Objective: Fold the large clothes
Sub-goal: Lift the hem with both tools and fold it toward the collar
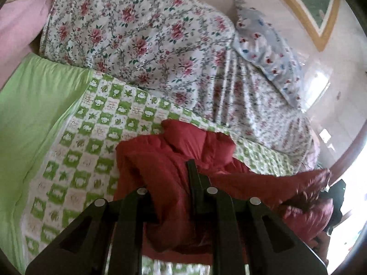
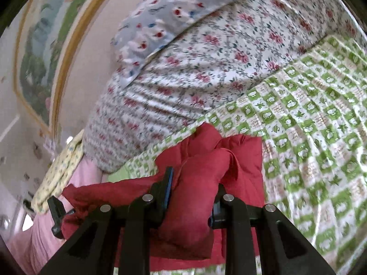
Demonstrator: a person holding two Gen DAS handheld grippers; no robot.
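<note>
A puffy red quilted garment (image 1: 165, 160) lies bunched on a green-and-white checked quilt (image 1: 87, 123) printed with leaves and small animals, spread over a bed. The left gripper (image 1: 183, 178) pinches a fold of the red fabric, which drapes over and hides one finger; the other dark finger (image 1: 193, 171) shows. The right gripper (image 2: 195, 183) clamps a thick roll of the same garment (image 2: 206, 160) between its two black fingers (image 2: 166, 183), one on either side of the cloth.

Around the garment lie several other textiles. One white duvet with pink roses (image 1: 137, 36) is heaped just behind the checked quilt and overlaps its far edge. One pale blue pillow with red and blue flowers (image 1: 266, 45) rests on the duvet's far end. A plain light green sheet (image 1: 29, 105) borders the quilt on one side, a pink sheet (image 1: 20, 25) beyond it. One yellow flowered cloth (image 2: 59, 171) hangs by the bed's edge. One gold-framed landscape picture (image 2: 41, 52) hangs on the wall behind.
</note>
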